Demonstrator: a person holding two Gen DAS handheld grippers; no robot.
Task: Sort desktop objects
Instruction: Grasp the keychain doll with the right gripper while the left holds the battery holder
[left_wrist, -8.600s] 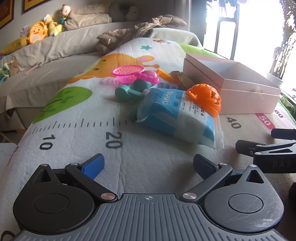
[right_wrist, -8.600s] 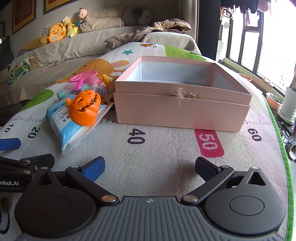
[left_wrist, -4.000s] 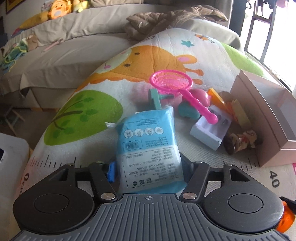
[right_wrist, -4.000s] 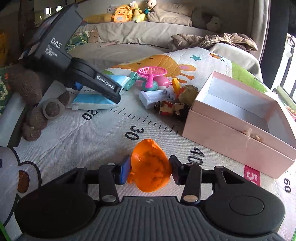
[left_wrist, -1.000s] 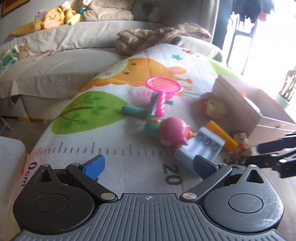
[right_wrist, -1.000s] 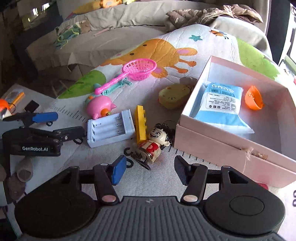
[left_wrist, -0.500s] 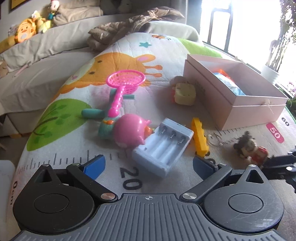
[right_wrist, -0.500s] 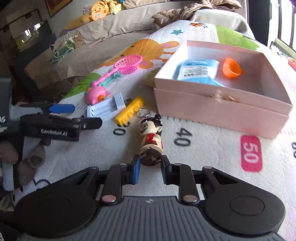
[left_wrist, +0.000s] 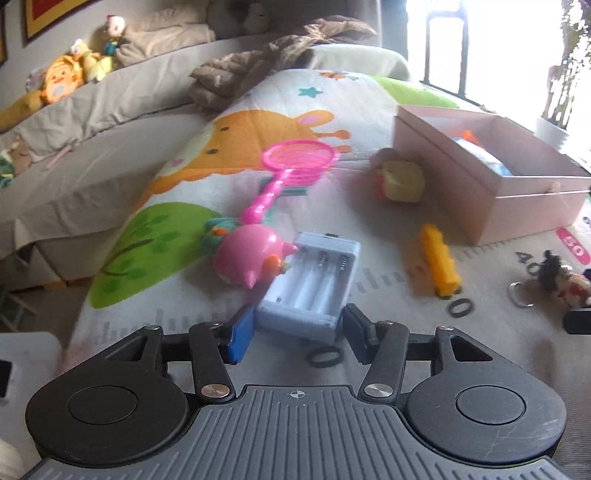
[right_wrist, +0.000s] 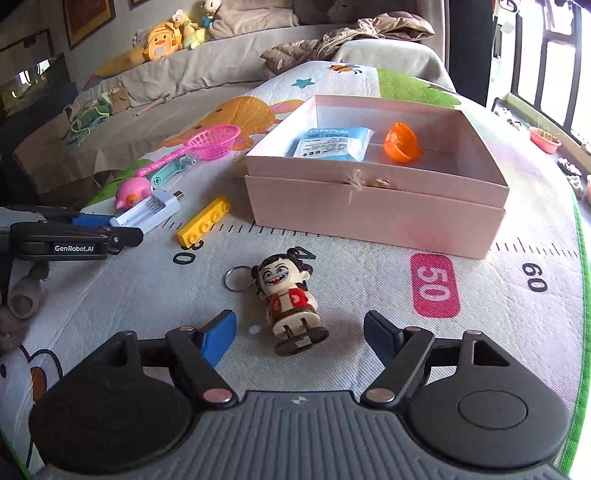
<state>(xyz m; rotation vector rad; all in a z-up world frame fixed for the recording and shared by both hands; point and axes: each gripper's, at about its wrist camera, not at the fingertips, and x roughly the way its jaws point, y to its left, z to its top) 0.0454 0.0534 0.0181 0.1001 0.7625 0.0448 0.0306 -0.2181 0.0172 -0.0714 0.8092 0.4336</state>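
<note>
Pale-blue plastic, the charger (left_wrist: 314, 284) lies low in the centre of the left wrist view, its near end between the left gripper (left_wrist: 299, 334), whose jaws are closing on it; whether the pads touch it yet I cannot tell. In the right wrist view the doll (right_wrist: 290, 299) lies on the mat (right_wrist: 369, 273) at lower centre, between the right gripper (right_wrist: 301, 338) pads, clear of both; its jaws are opening, already wide. Upper right sits the box (right_wrist: 373, 214), holding a blue packet (right_wrist: 332, 144) and orange cup (right_wrist: 402, 142).
</note>
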